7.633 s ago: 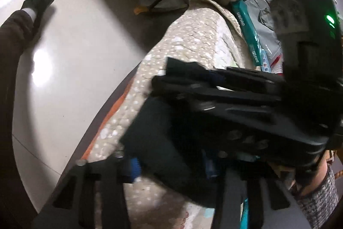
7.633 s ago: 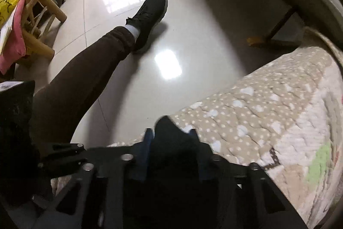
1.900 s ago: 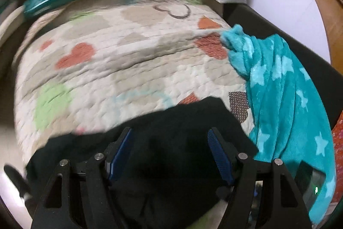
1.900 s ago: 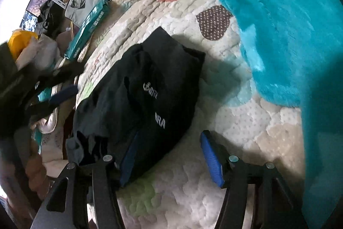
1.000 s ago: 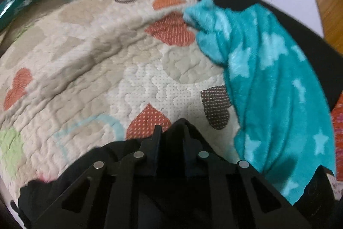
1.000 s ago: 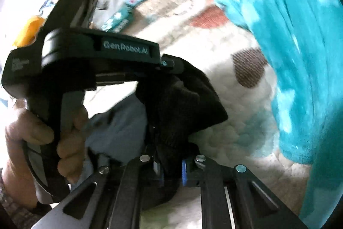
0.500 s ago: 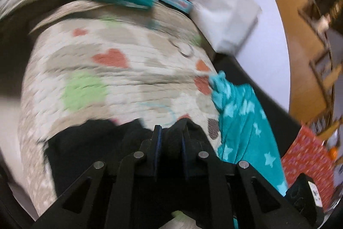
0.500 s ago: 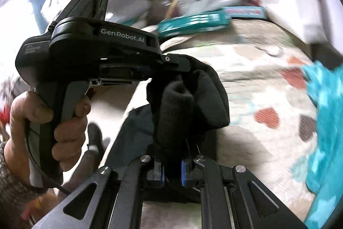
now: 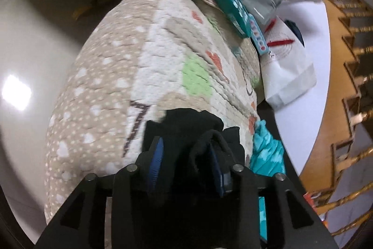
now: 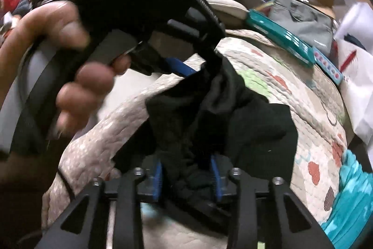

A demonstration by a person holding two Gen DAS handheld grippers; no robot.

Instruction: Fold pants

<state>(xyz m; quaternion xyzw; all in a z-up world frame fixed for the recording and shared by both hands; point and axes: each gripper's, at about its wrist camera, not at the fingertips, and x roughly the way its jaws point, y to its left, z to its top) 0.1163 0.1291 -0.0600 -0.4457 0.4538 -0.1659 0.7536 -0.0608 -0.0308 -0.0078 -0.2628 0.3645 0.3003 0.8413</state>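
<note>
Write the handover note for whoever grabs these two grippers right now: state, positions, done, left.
Left gripper: jaws parted, black pants fabric draped between and over its blue pads; no firm pinch visible.
Right gripper: jaws parted too, a bunched wad of the pants sitting between them.
The pants lie in a crumpled heap on the quilted heart-pattern cover, near its edge; the teal star blanket lies to the right.
Done: pants are on the cover, gathered up.
Left: no neat fold shows yet. Probably spread them flat, then fold legs together and in half.
</note>
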